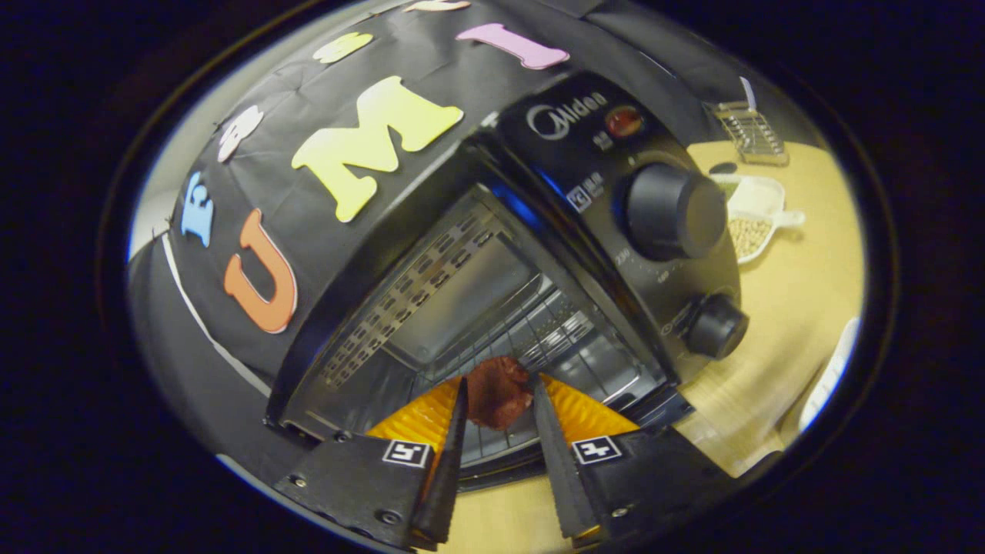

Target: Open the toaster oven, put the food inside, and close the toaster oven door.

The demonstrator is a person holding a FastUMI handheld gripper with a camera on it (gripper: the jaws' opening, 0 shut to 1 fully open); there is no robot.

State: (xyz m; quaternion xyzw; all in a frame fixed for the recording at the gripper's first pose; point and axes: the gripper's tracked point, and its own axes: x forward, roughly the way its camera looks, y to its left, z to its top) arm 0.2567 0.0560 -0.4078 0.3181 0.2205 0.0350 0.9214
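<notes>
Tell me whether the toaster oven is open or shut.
Open: the toaster oven shows its bare cavity and wire rack, with the gripper shut on the reddish food at its mouth.

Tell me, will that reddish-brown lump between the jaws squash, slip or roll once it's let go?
The food lump looks lumpy and matte, so probably soft enough to dent yet not slippery. Its irregular shape suggests it will sit on the oven rack rather than roll. The gripper holds it with both jaws touching it, so it seems light.

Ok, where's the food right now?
In the gripper view the dark red food sits between the tips of the gripper fingers, which press on it from both sides, just inside the open toaster oven, over its wire rack.
</notes>
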